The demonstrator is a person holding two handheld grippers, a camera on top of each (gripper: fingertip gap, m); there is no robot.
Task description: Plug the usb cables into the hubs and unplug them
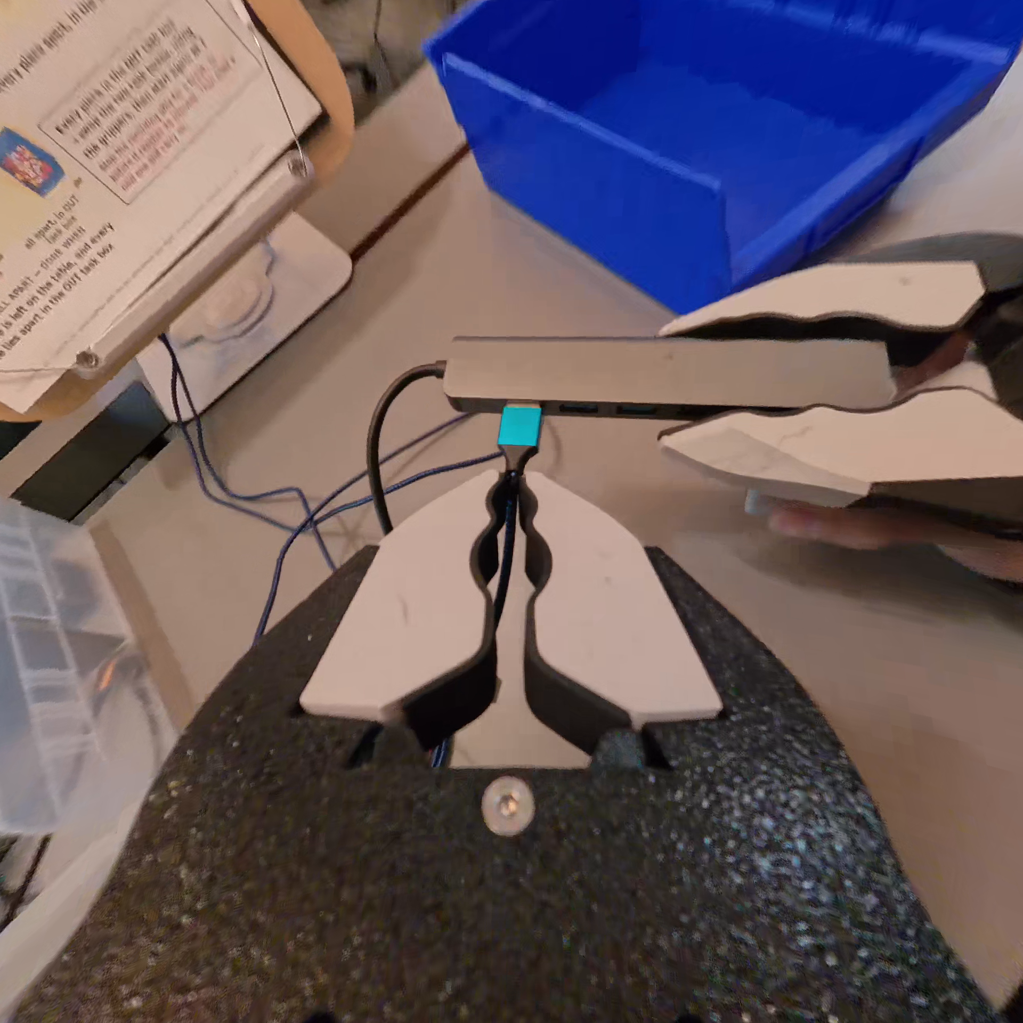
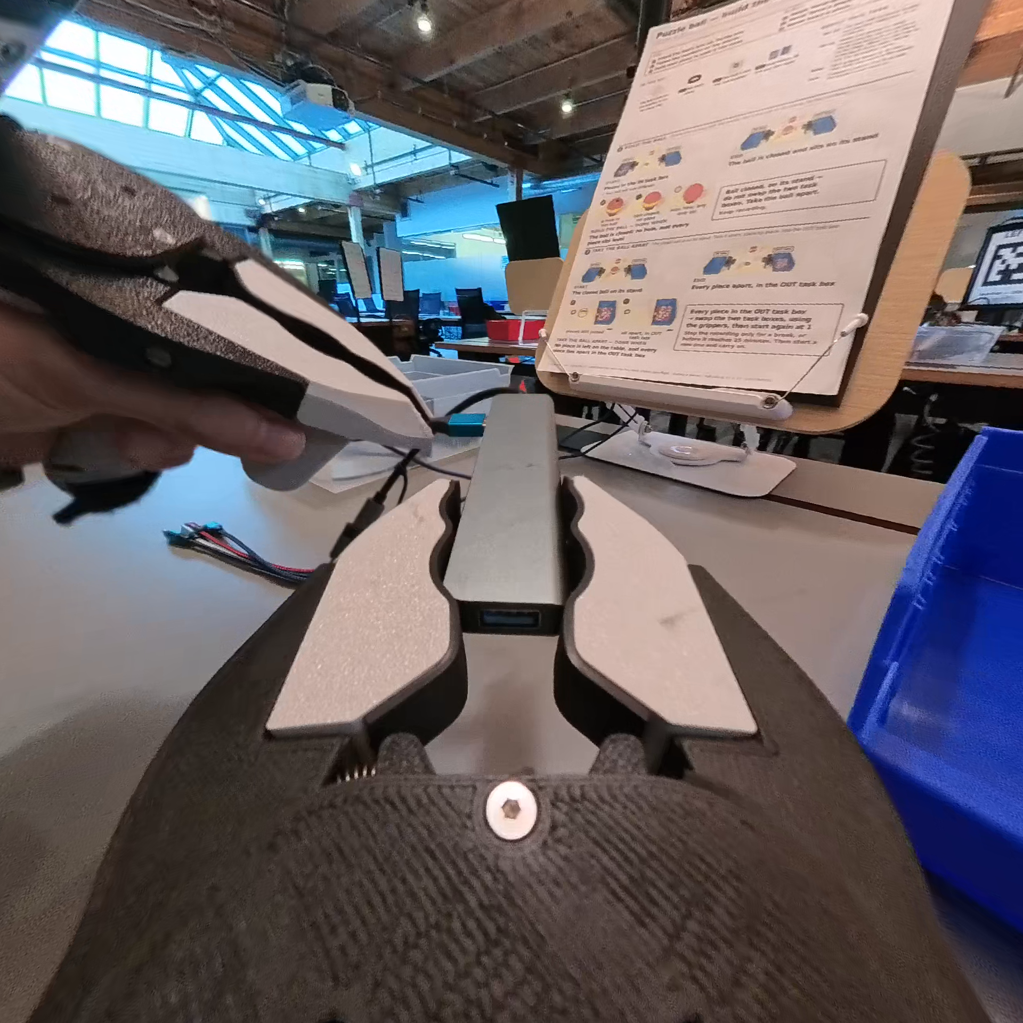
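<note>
Right gripper (image 2: 509, 492) fingers clenched on grey USB hub (image 2: 506, 515), held above the surface (image 2: 138, 636). Left gripper (image 1: 512, 479) fingers pinched on braided cable (image 1: 506, 553) just behind its teal USB plug (image 1: 519, 425), plug seated in hub's side port ahead of fingertips. Blue bin (image 2: 952, 664) right of right fingers.

Left gripper (image 1: 513, 475) body: black, speckled and grainy, widening toward the camera.
Left fingers (image 1: 426, 598): pale grey plates showing wavy black inner edges.
Right gripper (image 2: 510, 487) body: black, showing a woven print texture.
Right fingers (image 2: 636, 603): pale grey, curving.
Screws: one silver hex screw sitting centred on each body.
</note>
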